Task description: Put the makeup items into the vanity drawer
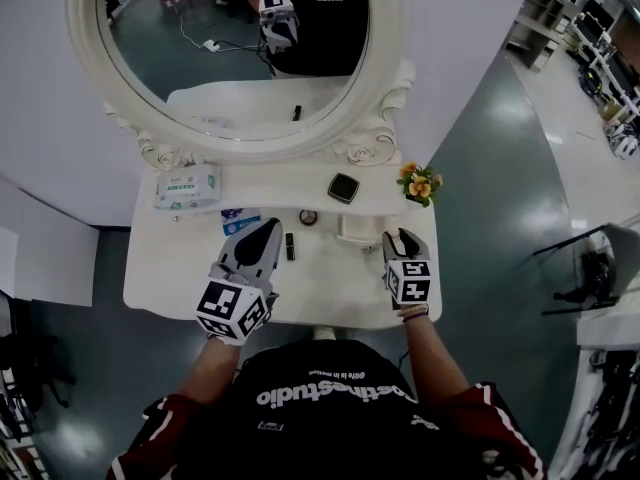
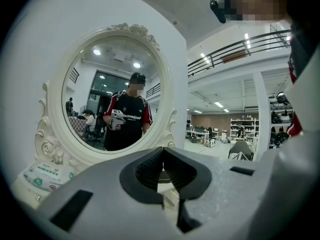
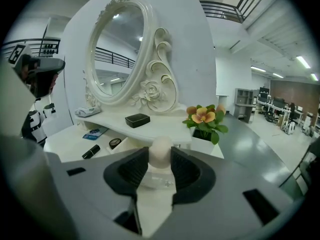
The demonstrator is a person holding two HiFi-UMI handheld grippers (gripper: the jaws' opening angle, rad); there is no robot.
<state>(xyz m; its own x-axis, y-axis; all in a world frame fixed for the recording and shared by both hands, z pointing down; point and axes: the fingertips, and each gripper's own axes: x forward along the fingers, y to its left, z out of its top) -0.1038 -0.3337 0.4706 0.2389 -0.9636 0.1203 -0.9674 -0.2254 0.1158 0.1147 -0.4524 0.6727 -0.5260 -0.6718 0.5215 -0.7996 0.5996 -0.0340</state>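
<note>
My right gripper (image 1: 401, 238) (image 3: 160, 160) is shut on a cream egg-shaped makeup sponge (image 3: 160, 149), just right of a small open drawer (image 1: 357, 230) under the vanity's raised shelf. On the tabletop lie a black lipstick (image 1: 290, 246) (image 3: 91, 151), a small round compact (image 1: 308, 217) (image 3: 115, 143) and a blue packet (image 1: 240, 218) (image 3: 93, 133). On the shelf sits a black square compact (image 1: 343, 187) (image 3: 137, 119). My left gripper (image 1: 266, 230) (image 2: 162, 153) hovers beside the lipstick, shut, with nothing between its pads.
A big oval mirror (image 1: 240, 58) rises behind the shelf. A tissue pack (image 1: 188, 186) (image 2: 42, 174) lies at the shelf's left end and a small flower pot (image 1: 419, 183) (image 3: 204, 118) stands at its right end. The table's front edge is close to my body.
</note>
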